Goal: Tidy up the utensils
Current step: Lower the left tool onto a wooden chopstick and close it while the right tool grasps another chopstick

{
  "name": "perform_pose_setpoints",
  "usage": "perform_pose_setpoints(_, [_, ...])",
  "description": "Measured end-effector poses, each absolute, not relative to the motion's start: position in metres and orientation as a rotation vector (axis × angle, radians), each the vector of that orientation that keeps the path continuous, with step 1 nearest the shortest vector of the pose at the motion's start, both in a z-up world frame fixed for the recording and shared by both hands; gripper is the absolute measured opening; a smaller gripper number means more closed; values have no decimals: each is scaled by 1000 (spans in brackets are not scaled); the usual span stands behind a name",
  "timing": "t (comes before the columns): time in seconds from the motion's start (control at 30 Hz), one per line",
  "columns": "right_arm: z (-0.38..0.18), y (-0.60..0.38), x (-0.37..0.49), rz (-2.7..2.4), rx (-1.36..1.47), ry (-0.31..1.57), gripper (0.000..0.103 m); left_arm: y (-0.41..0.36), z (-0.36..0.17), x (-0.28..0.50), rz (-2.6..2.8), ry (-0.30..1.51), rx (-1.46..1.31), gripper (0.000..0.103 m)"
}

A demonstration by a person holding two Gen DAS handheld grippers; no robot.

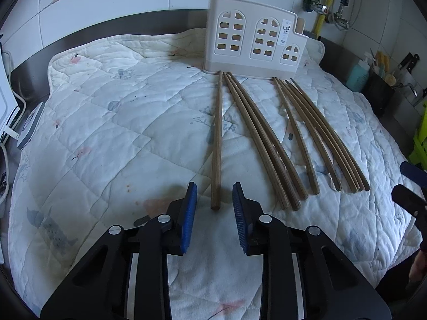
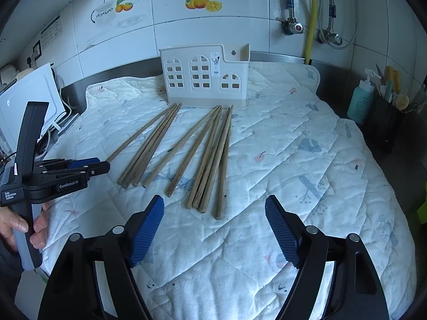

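Observation:
Several brown wooden chopsticks (image 1: 269, 144) (image 2: 205, 157) lie side by side on a white quilted mat (image 1: 120, 122) (image 2: 293, 160), their far tips near a beige utensil holder (image 1: 253, 40) (image 2: 205, 77) with window-shaped cutouts. My left gripper (image 1: 214, 196) is open, its blue pads on either side of the near end of the leftmost chopstick (image 1: 216, 144). It also shows in the right wrist view (image 2: 88, 168). My right gripper (image 2: 214, 208) is wide open and empty, just short of the near ends of the chopsticks. Its tip shows at the right edge of the left wrist view (image 1: 411, 186).
A tiled wall (image 2: 213, 26) with pipes (image 2: 311, 13) stands behind the holder. A teal bottle (image 2: 360, 104) and a black caddy of tools (image 2: 387, 122) stand at the right. A white appliance with cables (image 2: 34, 98) stands at the left.

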State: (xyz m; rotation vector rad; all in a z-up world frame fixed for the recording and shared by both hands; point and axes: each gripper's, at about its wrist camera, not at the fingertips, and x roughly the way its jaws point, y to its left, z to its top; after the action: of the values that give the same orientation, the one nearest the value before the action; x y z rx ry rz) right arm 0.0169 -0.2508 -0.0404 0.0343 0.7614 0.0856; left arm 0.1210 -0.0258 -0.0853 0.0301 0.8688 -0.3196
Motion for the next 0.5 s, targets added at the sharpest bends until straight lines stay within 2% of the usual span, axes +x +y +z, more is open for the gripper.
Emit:
perform_pose_setpoints(0.33, [-51, -249, 28, 111, 63, 796, 58, -30, -88, 128, -327, 879, 30, 25])
perform_pose_setpoints(0.4, [-53, -250, 30, 112, 69, 801, 55, -31, -88, 128, -334, 879, 32, 17])
perform_pose_setpoints(0.5, [-55, -251, 32, 123, 78, 803, 50, -33, -88, 129, -337, 879, 36, 14])
